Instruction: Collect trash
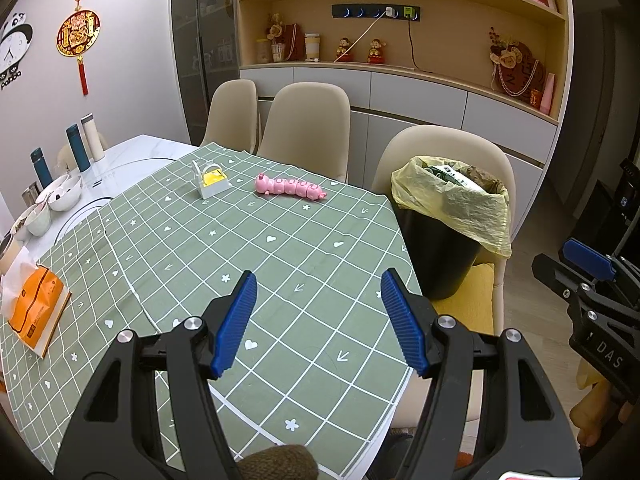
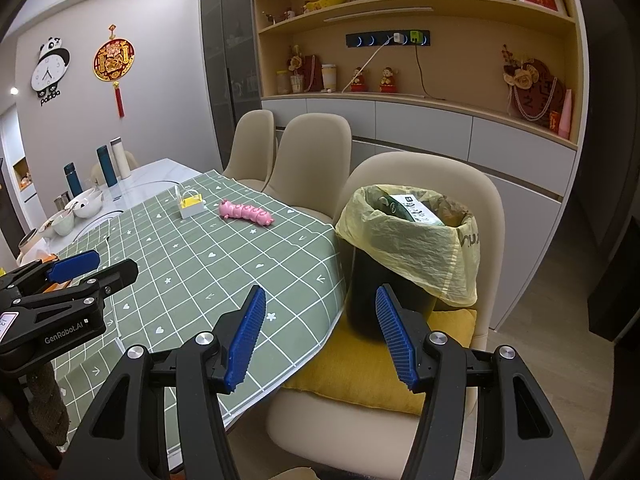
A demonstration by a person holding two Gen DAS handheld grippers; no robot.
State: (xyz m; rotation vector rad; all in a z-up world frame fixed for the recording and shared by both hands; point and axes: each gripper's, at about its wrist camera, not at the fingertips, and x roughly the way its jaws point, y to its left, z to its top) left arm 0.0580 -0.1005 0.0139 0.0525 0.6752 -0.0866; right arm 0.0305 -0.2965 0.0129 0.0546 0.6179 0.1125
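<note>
While your left gripper (image 1: 316, 320) and right gripper (image 2: 320, 332) both gape wide and empty, the lined bin (image 2: 404, 256) waits just beyond your right fingers to receive trash.

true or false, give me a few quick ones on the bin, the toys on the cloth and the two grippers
1. The black bin stands on a chair's yellow cushion. True.
2. The pink caterpillar toy is inside the bin. False: it lies on the green checked tablecloth.
3. The left gripper holds nothing. True.
4. The right gripper is clamped on a tissue pack. False: its jaws are open and empty.
5. The bin's yellow bag is empty. False: packaging shows inside.
</note>
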